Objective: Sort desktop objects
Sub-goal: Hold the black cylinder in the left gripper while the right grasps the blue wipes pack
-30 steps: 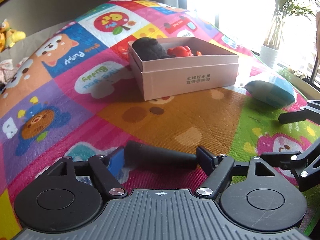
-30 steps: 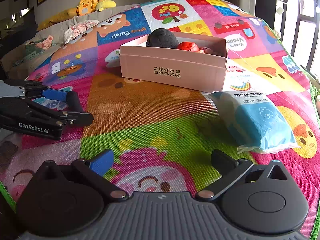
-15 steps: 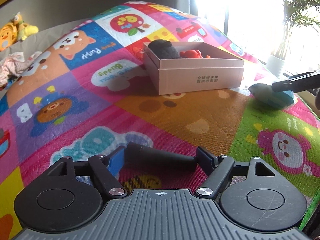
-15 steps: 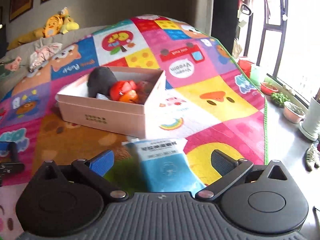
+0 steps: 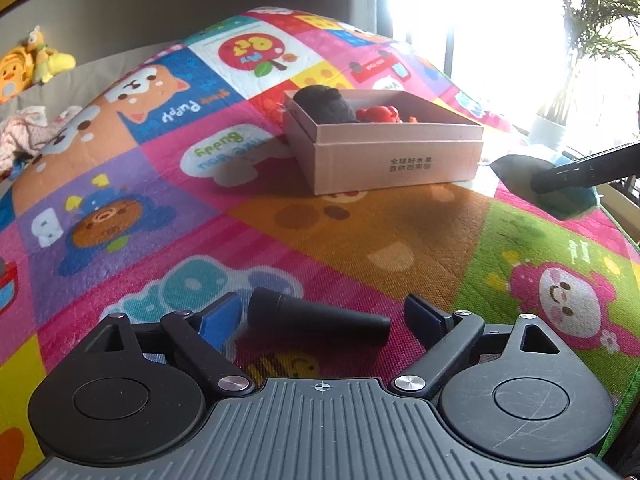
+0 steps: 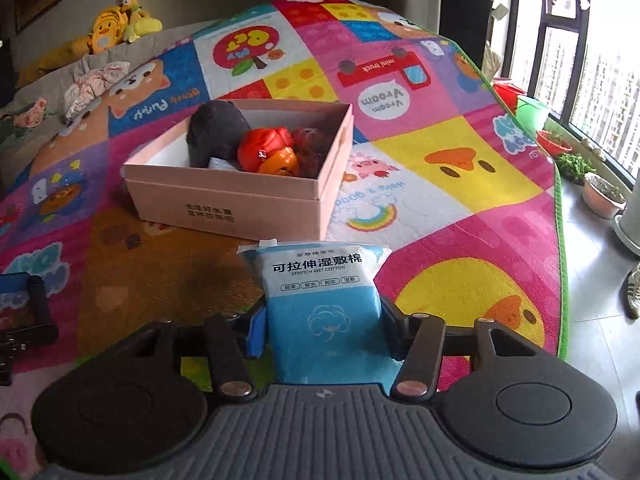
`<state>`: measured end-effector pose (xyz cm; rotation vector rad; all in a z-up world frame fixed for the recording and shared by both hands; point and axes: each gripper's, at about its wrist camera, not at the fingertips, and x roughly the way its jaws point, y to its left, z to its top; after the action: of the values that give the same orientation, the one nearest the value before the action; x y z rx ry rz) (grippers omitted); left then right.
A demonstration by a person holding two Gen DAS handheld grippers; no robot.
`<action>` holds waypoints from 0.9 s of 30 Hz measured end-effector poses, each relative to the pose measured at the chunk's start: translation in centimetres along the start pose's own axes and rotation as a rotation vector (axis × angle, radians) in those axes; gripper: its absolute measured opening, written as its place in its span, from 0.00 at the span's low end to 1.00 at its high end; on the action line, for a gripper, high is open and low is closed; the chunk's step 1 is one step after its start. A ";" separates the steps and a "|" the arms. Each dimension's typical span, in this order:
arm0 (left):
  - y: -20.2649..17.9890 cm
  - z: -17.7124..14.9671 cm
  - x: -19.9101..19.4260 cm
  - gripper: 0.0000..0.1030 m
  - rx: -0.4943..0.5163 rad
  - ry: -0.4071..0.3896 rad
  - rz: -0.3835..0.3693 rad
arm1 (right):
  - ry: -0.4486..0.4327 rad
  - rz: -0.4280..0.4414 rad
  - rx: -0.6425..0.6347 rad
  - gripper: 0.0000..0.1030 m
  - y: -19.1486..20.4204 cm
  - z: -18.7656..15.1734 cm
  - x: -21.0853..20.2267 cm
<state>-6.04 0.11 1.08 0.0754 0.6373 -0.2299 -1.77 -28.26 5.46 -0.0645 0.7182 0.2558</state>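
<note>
A black cylinder [image 5: 320, 314] lies on the colourful mat between the fingers of my left gripper [image 5: 322, 316]. Its jaws are opening, and a gap shows at the cylinder's right end. My right gripper [image 6: 326, 332] is closing on a blue pack of wet cotton [image 6: 320, 280], with both pads against the pack's sides. In the left wrist view, a finger of the right gripper crosses the pack [image 5: 560, 196] at the far right. The open pink box [image 6: 224, 204] [image 5: 396, 160] stands just beyond the pack. It holds a black soft thing [image 6: 216, 132] and a red and orange toy [image 6: 268, 150].
The mat's green edge [image 6: 560, 240] runs along the right, with grey floor, plant pots [image 6: 604, 198] and a window beyond. Plush toys [image 6: 116, 24] and crumpled clothes [image 6: 92, 84] lie at the far left. The left gripper's black body [image 6: 24, 332] shows at the left edge.
The left jaws have spread away from the black cylinder, which now lies loose between them. The right gripper swung over to the blue pack and closed its wide-open jaws onto it.
</note>
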 end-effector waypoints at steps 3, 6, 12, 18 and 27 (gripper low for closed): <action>0.0 0.0 0.0 0.91 -0.003 0.000 0.002 | 0.000 0.102 -0.040 0.53 2.3 -0.3 -1.2; -0.1 0.0 -0.1 0.91 -0.001 -0.002 0.006 | 0.025 0.149 -0.128 0.53 5.3 -1.3 -0.9; 0.1 0.0 0.0 0.92 -0.007 0.001 0.004 | 0.069 0.132 -0.175 0.55 7.2 -3.1 0.6; -0.2 0.0 -0.1 0.94 0.009 -0.005 -0.015 | 0.051 0.120 -0.198 0.72 7.5 -3.7 0.2; -0.5 0.0 0.1 0.79 0.029 0.002 0.013 | 0.032 0.090 -0.225 0.78 7.9 -4.3 0.8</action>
<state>-6.10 -0.38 0.98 0.1074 0.6358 -0.2270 -5.97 -21.08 1.95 -0.2511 0.7228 0.4217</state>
